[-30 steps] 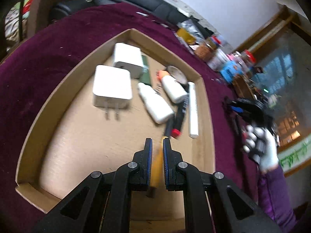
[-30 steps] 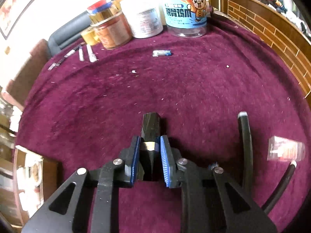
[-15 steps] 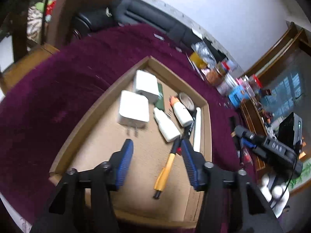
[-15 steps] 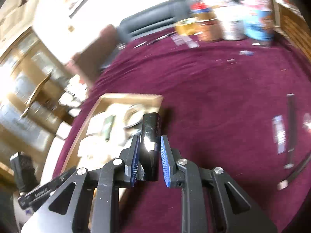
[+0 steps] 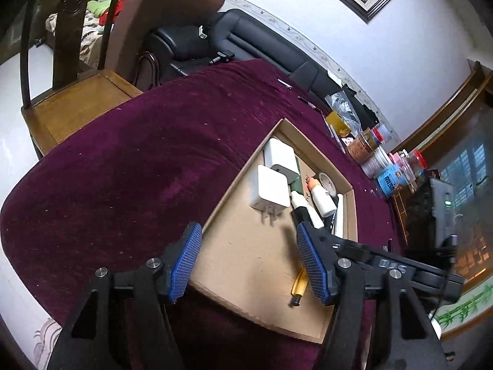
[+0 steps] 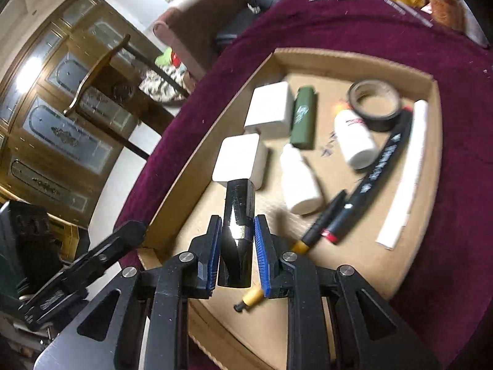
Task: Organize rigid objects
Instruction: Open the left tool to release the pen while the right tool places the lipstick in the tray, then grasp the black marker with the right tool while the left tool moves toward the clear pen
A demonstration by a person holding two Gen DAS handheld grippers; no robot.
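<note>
Left wrist view: the left gripper (image 5: 248, 263) hangs over the near end of the cardboard tray (image 5: 349, 212), its jaws opening with nothing between them. The yellow pen (image 5: 299, 286) lies on the tray floor just past the right pad. This hand should clear off to the tray's side.

Right wrist view: the right gripper (image 6: 237, 254) has its jaws clamped on a glossy black lighter (image 6: 238, 228), held above the tray's near end, just short of the nearer white charger (image 6: 238, 160). The bare cardboard (image 6: 197, 212) beside that charger looks the best spot; lower the lighter flat there before releasing, keeping off the yellow pen (image 6: 254, 298).
</note>
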